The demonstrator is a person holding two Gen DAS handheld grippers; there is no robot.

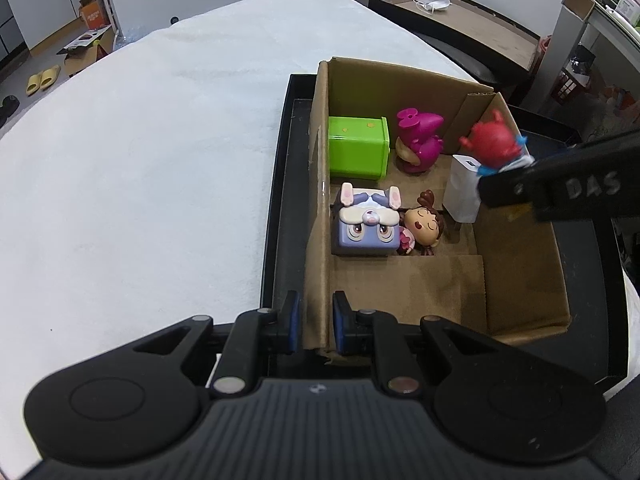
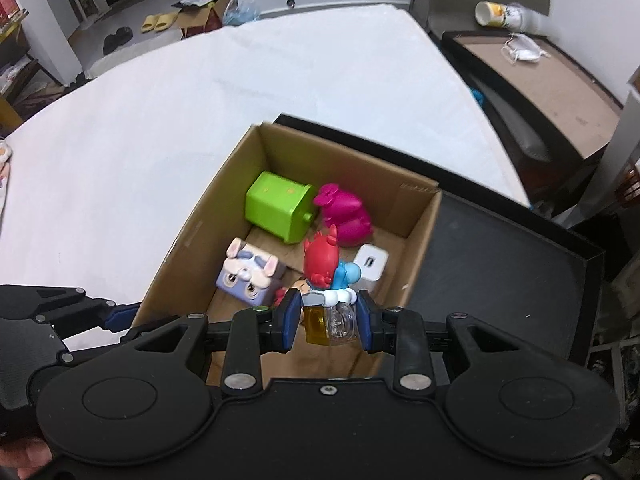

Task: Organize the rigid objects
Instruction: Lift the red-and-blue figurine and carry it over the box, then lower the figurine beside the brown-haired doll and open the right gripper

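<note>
An open cardboard box (image 1: 318, 208) holds a green cube (image 1: 358, 146), a magenta figure (image 1: 418, 140), a white charger block (image 1: 462, 188), a purple bunny box (image 1: 368, 224) and a brown-haired doll (image 1: 424, 228). My left gripper (image 1: 316, 322) is shut on the box's near left wall. My right gripper (image 2: 329, 316) is shut on the clear base of a red-headed figure (image 2: 322, 260) and hangs over the box (image 2: 192, 236), above the charger block (image 2: 372, 266). In the left wrist view the red-headed figure (image 1: 492, 140) comes in from the right.
The box stands in a black tray (image 1: 280, 200) on a white cloth-covered table (image 1: 140, 160). A dark side table (image 1: 480, 24) with a face mask and a tipped cup stands beyond the right edge. A person's hand (image 2: 24, 456) shows at bottom left.
</note>
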